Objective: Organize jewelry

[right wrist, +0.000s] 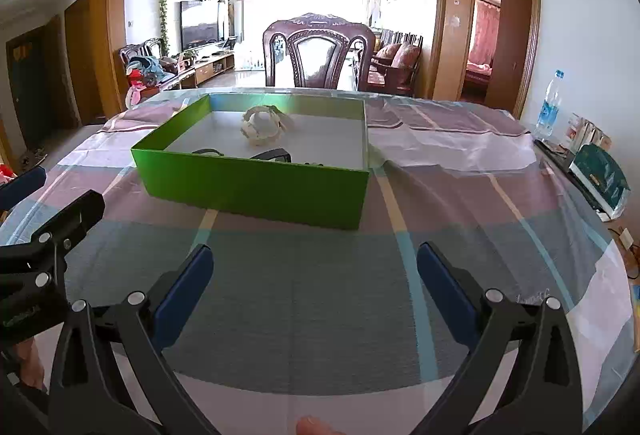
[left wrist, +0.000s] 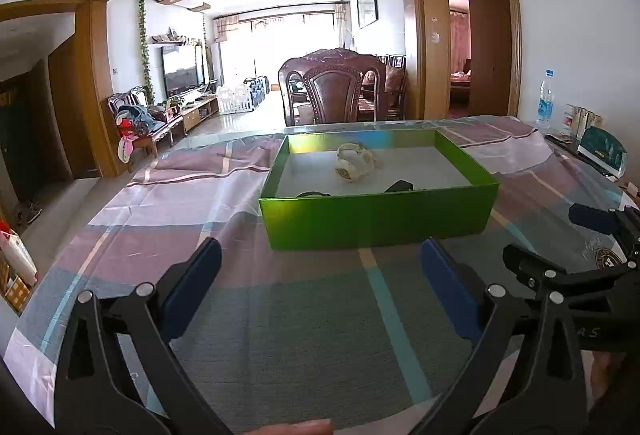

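In the left wrist view, the left gripper stands wide open with nothing between its blue pads. It hangs over the worktop, which has a checked cloth under a clear cover. A green box sits on the worktop just past the gripper. Inside the box lies a cream-white watch, near the middle of the grey floor. Two dark things, which I cannot make out well, peek up behind the near wall of the box. The right gripper shows at the right edge. A water bottle stands far off on the right. A brown chair stands behind the worktop. In the right wrist view, the right gripper is also wide open and holds nothing. The green box sits ahead and a bit to the left, well apart from the pads. The cream-white watch rests inside it, toward the back. The left gripper shows at the left edge. The water bottle stands at the far right.
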`<state>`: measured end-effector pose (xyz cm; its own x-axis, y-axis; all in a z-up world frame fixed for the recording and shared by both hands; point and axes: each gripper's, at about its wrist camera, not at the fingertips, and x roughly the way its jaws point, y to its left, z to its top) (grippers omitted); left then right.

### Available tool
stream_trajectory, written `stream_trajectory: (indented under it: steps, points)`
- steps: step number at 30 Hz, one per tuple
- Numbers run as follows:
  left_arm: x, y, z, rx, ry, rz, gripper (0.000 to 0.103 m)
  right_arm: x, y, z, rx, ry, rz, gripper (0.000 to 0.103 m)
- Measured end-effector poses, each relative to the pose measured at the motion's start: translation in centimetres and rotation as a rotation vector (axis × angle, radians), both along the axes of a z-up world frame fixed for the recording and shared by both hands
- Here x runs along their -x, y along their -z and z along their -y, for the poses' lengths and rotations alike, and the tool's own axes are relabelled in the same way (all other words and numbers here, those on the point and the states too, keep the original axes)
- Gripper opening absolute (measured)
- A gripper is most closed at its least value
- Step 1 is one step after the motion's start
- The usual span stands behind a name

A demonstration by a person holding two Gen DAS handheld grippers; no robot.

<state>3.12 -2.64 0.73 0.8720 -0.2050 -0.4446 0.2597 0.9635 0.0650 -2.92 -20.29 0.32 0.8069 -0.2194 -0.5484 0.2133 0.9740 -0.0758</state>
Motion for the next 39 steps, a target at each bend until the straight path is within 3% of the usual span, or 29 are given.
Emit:
stream_trajectory:
  steps: [39]
  points:
    - [-0.67,0.81,0.22,-0.010,0.003,-0.030,0.099,0.05,0.21,0.15,0.009,0.010,-0.013,0.100]
